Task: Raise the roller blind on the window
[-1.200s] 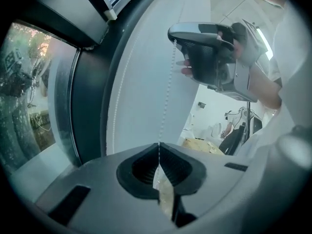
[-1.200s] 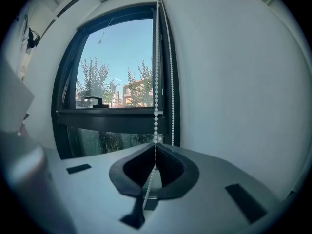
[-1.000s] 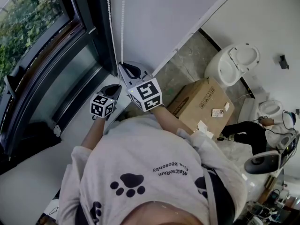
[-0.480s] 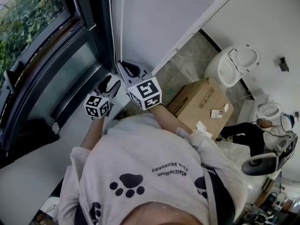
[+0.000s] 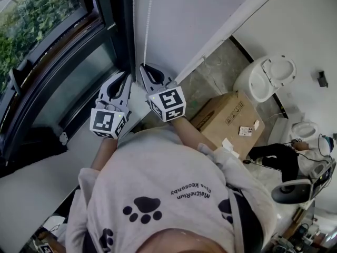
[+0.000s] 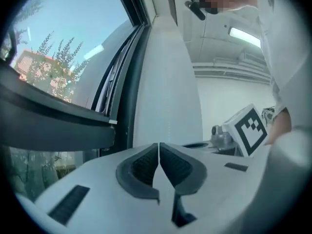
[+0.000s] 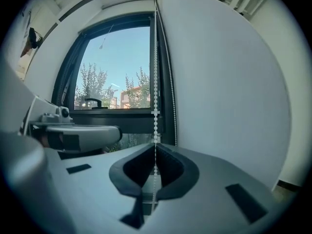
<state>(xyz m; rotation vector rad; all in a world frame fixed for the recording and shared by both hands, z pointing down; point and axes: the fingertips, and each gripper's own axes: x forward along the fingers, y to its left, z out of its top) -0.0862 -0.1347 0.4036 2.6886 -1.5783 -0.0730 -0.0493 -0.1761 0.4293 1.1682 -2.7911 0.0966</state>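
The white bead chain [image 7: 155, 82] for the blind hangs in two fine strands down the right edge of the dark-framed window [image 7: 112, 67]. It lies against the white wall [image 7: 219, 82], with trees and blue sky beyond the glass. Our right gripper [image 7: 155, 147] is clamped on the nearer strand, which runs straight down between its pads. Since a second ago our left gripper [image 6: 159, 146] has risen from below the right one to stand level beside it. Its jaws, just closing after opening wide, are all but together, and we make out no chain between them. The right gripper has not moved.
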